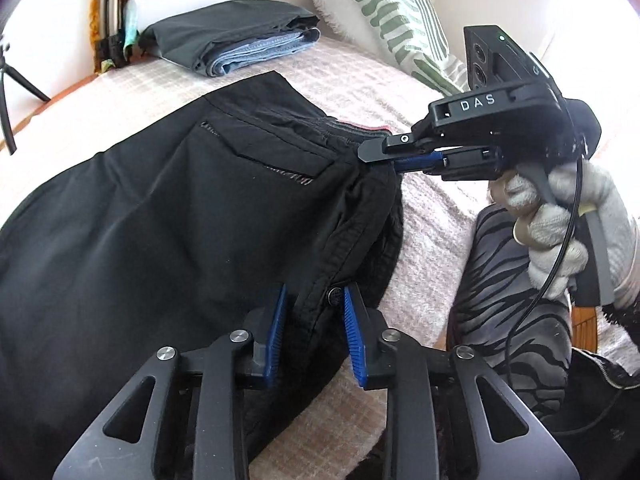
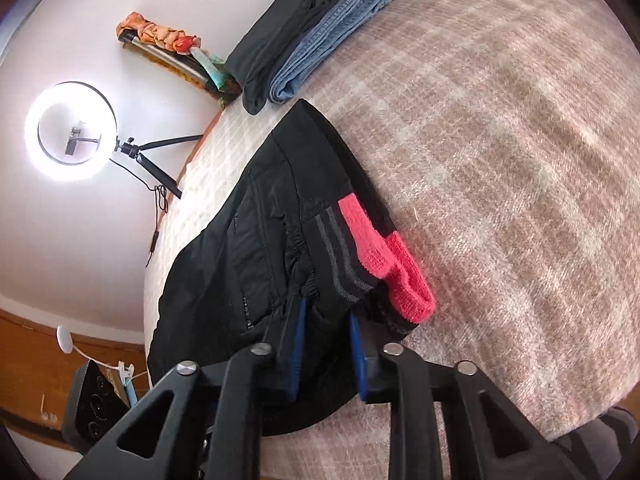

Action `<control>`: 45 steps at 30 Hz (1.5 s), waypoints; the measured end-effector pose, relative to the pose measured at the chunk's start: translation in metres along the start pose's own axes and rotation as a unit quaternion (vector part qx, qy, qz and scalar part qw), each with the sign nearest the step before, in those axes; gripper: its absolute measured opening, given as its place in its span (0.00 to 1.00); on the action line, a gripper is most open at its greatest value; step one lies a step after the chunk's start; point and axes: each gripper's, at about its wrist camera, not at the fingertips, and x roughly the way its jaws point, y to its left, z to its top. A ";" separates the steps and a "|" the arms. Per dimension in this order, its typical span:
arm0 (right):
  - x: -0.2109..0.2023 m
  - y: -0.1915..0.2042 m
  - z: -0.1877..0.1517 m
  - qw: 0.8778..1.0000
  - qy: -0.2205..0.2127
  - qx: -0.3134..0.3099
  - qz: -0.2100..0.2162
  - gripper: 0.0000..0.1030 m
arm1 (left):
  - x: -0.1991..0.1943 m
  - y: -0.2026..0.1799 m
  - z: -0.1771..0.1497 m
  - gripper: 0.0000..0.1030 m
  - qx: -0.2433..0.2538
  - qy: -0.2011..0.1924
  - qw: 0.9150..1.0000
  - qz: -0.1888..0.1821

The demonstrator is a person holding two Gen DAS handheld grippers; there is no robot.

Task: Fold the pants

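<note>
- Black pants (image 1: 152, 216): they lie spread on the pink checked blanket (image 1: 432, 216), filling the centre and left of the left wrist view. The waistband runs along the garment's right edge, from bottom centre up toward centre right. The legs trail off to the lower left, so I judge the long axis to run lower left to upper right.
- Waistband lining (image 2: 384, 256): in the right wrist view a pink and grey-striped inner band shows at centre, turned outward at the corner I hold.
- My left gripper (image 1: 314, 316): its blue pads are pressed onto the buttoned waistband edge at bottom centre, with cloth bunched between them. The pants lie ahead and to the left of it.
- My right gripper (image 1: 384, 156): seen at centre right of the left wrist view, held by my gloved hand (image 1: 560, 232). Its jaws are pinched on the far waistband corner. The right wrist view shows black cloth between its pads (image 2: 296, 340).
- Relation for the coming move: both grips sit on the same waistband edge, well apart along it, the left nearer the bottom of the frame. I judge the next move to be carrying this edge across the garment.
- Surroundings: a stack of folded clothes (image 1: 236, 44) lies at upper centre, a green-patterned pillow (image 1: 392, 12) at upper right, and a ring light (image 2: 70, 132) at the left of the right wrist view.
</note>
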 end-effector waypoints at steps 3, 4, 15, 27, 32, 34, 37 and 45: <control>-0.014 0.010 -0.005 1.000 -0.018 -0.023 0.001 0.14 | -0.007 -0.005 0.000 0.22 0.003 -0.005 1.000 -0.010; -0.021 0.014 -0.007 0.999 -0.023 -0.034 0.003 0.13 | -0.010 -0.008 -0.001 0.22 0.006 -0.007 1.000 -0.015; -0.016 0.004 -0.014 0.995 0.001 -0.081 -0.060 0.12 | 0.007 -0.009 -0.006 0.22 0.004 0.011 1.000 -0.029; -0.047 0.046 0.019 0.970 -0.023 -0.223 -0.093 0.50 | -0.072 0.058 0.020 0.40 -0.061 -0.050 0.996 0.029; -0.019 0.060 0.063 0.960 -0.023 -0.272 -0.065 0.69 | -0.070 0.122 0.038 0.40 -0.122 -0.067 0.987 0.078; -0.003 0.062 0.078 0.957 -0.009 -0.284 -0.060 0.71 | -0.066 0.146 0.043 0.40 -0.147 -0.076 0.983 0.085; 0.026 0.058 0.105 0.956 0.010 -0.288 -0.060 0.71 | -0.057 0.170 0.042 0.40 -0.184 -0.084 0.976 0.085; 0.074 0.045 0.128 0.967 0.068 -0.243 0.020 0.36 | -0.043 0.197 0.042 0.40 -0.204 -0.084 0.971 0.097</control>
